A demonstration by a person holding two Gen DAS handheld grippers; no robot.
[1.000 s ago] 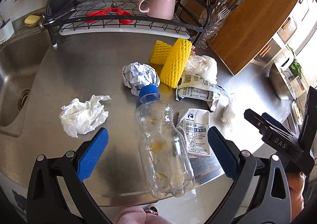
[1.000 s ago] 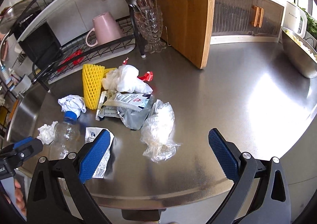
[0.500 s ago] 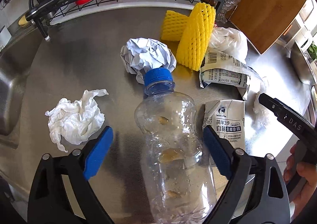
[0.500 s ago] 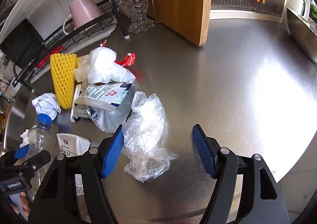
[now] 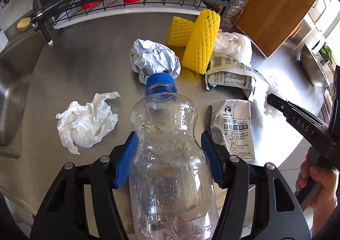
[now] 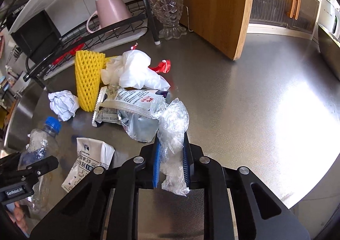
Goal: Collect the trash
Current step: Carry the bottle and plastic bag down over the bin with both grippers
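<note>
Left tool (image 5: 167, 150) clamps the plastic bottle (image 5: 170, 155), cap pointing away along its fingers; right tool (image 6: 171, 163) pinches crumpled clear wrap (image 6: 173, 133) above the tabletop (image 6: 255, 112).

Brushed matt steel counter (image 6: 265, 95), glossy clear plastic bottle (image 5: 170, 155), crinkled film (image 6: 173, 125), crumpled paper (image 5: 154, 59), smooth wooden board (image 6: 214, 6)

We count two grippers: left gripper (image 5: 167, 155) and right gripper (image 6: 171, 163). Trash on the counter: one plastic bottle (image 5: 167, 150), one crumpled clear plastic wrap (image 6: 173, 125), one white tissue (image 5: 85, 121), one crumpled paper ball (image 5: 154, 59), two yellow foam nets (image 5: 201, 44), one white plastic bag (image 6: 136, 70), one milk carton (image 5: 233, 127), two printed foil pouches (image 6: 127, 106) and one red wrapper (image 6: 162, 66). Behind it we see one pink mug (image 6: 110, 10), one glass cutlery holder (image 6: 167, 6) and one wooden cutting board (image 6: 216, 6).
</note>
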